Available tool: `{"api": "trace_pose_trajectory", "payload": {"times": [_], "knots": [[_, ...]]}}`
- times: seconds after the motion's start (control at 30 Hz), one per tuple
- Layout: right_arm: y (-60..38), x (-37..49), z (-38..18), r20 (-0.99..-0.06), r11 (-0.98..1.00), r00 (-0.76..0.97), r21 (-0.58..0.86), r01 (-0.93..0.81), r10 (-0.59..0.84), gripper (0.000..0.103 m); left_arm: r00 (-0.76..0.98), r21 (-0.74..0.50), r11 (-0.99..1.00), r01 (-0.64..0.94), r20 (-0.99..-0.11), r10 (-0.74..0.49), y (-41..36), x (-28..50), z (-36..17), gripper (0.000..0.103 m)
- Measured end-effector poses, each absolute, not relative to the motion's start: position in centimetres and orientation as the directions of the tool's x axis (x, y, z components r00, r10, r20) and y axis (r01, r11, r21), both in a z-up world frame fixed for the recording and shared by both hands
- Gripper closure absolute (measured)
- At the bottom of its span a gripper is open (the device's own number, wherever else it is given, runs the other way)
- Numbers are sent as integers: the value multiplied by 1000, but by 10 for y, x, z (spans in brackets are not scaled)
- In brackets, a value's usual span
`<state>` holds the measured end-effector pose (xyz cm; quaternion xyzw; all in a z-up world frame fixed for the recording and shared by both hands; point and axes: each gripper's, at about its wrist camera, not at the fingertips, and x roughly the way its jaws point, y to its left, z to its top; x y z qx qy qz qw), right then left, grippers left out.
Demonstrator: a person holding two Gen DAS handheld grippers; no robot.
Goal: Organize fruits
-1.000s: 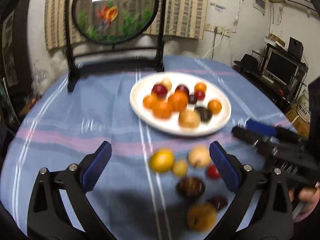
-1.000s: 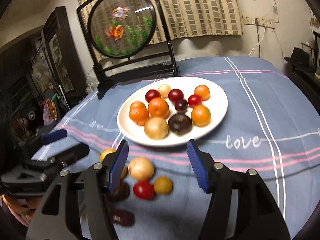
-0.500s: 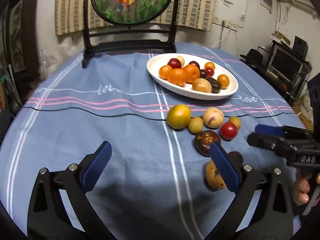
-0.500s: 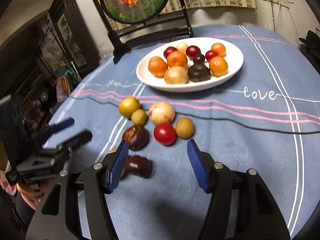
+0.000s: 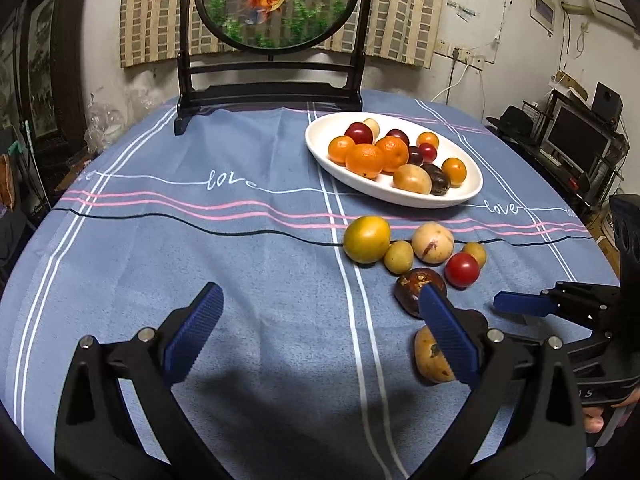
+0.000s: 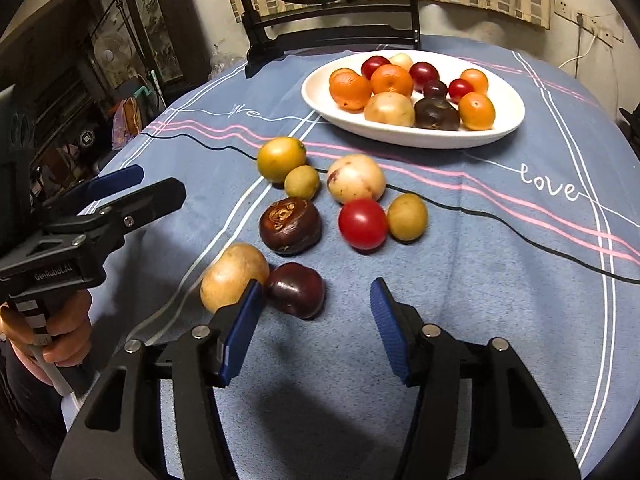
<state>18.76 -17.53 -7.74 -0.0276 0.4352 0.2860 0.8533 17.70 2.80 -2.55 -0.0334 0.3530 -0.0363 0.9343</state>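
The right gripper points down at the blue cloth. Its jaws are apart but closing, and nothing is pressed between them. The dark plum lies just ahead of the left pad, near the gap, and does not touch it as far as I can see. A tan fruit touches the plum on its left side and is partly behind that pad.

The left gripper hangs over bare cloth with its jaws wide apart and nothing in them. Its right finger covers part of the tan fruit in the left view.

A little farther lies a loose group on the cloth. The brown fruit is nearest, then the red tomato with a small yellow fruit just beside it on the right. Behind them are a pale fruit, another small yellow one and a big yellow-green fruit; these three lie close together in a row.

Beyond the group stands the white plate, well apart from the grippers. It holds oranges, red and dark plums, one pale fruit and one dark brown fruit.

At the far edge of the table stands a round screen with goldfish in a dark frame.
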Motion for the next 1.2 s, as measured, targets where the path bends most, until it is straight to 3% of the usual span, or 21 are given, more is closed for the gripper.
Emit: {"api": "trace_pose_trajectory", "payload": {"times": [0.43, 0.5, 0.8, 0.93, 1.2], "knots": [[-151, 184, -87, -753, 812, 472, 140, -567, 459, 60, 755, -59, 997, 39, -652, -68, 26, 177, -25, 3], [-148, 184, -89, -751, 814, 483, 122, -568, 450, 69, 754, -56, 998, 34, -654, -62, 27, 177, -25, 3], [-162, 187, -79, -724, 833, 512, 159, -530, 463, 70, 747, -71, 997, 23, -662, -64, 34, 179, -25, 3], [-178, 191, -71, -692, 850, 541, 207, -485, 477, 70, 737, -67, 989, 133, -660, -144, 22, 173, -24, 3], [-182, 197, -74, -706, 856, 523, 238, -459, 478, 70, 714, 36, 960, 276, -677, -180, -14, 162, -34, 5]]}}
